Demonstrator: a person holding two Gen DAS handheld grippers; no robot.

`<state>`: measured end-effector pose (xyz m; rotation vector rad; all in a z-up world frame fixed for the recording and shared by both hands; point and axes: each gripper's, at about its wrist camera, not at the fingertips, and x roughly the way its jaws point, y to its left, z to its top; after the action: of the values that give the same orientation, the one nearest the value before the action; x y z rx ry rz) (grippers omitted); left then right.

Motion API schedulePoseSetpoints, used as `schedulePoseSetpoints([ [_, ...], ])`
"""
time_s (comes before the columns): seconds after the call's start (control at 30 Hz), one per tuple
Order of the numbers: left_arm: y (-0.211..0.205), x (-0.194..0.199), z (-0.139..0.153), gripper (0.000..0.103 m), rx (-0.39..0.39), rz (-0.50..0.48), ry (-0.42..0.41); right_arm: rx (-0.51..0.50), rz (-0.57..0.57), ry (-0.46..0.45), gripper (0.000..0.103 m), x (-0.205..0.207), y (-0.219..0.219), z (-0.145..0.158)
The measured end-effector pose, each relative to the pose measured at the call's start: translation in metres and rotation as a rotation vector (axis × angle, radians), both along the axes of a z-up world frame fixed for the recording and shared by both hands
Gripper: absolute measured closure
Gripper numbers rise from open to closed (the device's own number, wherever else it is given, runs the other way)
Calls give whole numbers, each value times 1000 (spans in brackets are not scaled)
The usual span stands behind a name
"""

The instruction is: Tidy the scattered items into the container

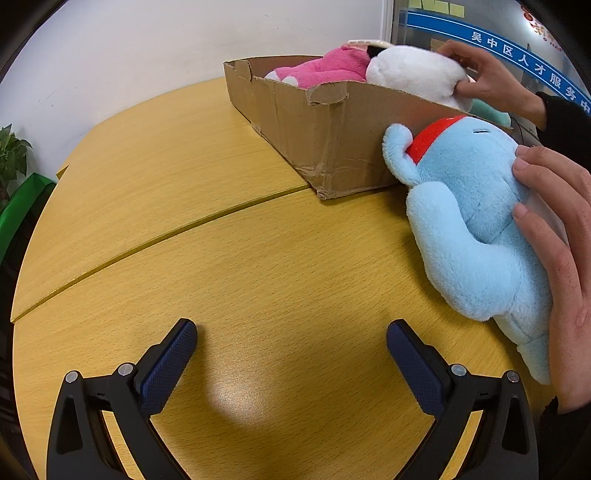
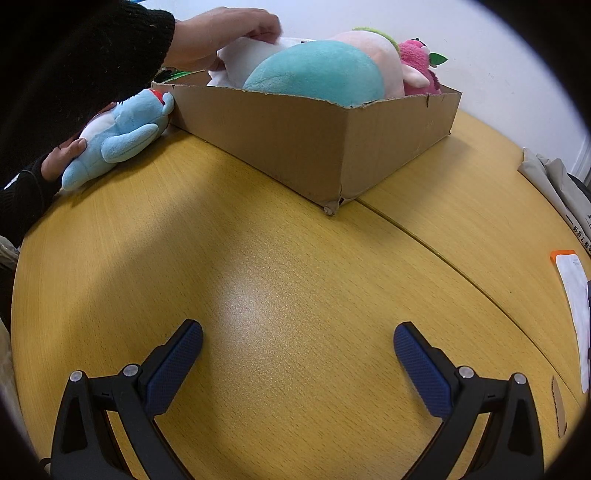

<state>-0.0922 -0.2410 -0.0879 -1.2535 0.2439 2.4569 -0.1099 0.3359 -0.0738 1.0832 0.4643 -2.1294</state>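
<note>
A cardboard box (image 1: 314, 125) (image 2: 295, 144) stands on the wooden table and holds several plush toys: a pink one (image 1: 317, 70) (image 2: 417, 70), a white one (image 1: 413, 72) (image 2: 247, 62) and a teal one (image 2: 317, 72). A light blue plush with a red collar (image 1: 469, 221) (image 2: 118, 140) lies on the table against the box, under a person's hand (image 1: 557, 258). Another hand (image 1: 484, 70) (image 2: 225, 33) touches the white plush. My left gripper (image 1: 291, 334) and right gripper (image 2: 298, 336) are both open over bare table, holding nothing.
The table (image 1: 221, 240) (image 2: 277, 277) is made of two boards with a seam. A green plant (image 1: 13, 155) stands off its left edge. Papers and an orange-edged item (image 2: 570, 291) lie at the right edge. A black sleeve (image 2: 74, 66) reaches across from the left.
</note>
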Motion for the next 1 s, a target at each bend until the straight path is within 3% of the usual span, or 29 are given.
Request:
schedulePoseSetpoints([
  [1.0,0,0,0,0,0,1,1,-2,2,2,0,-2,3,-4],
])
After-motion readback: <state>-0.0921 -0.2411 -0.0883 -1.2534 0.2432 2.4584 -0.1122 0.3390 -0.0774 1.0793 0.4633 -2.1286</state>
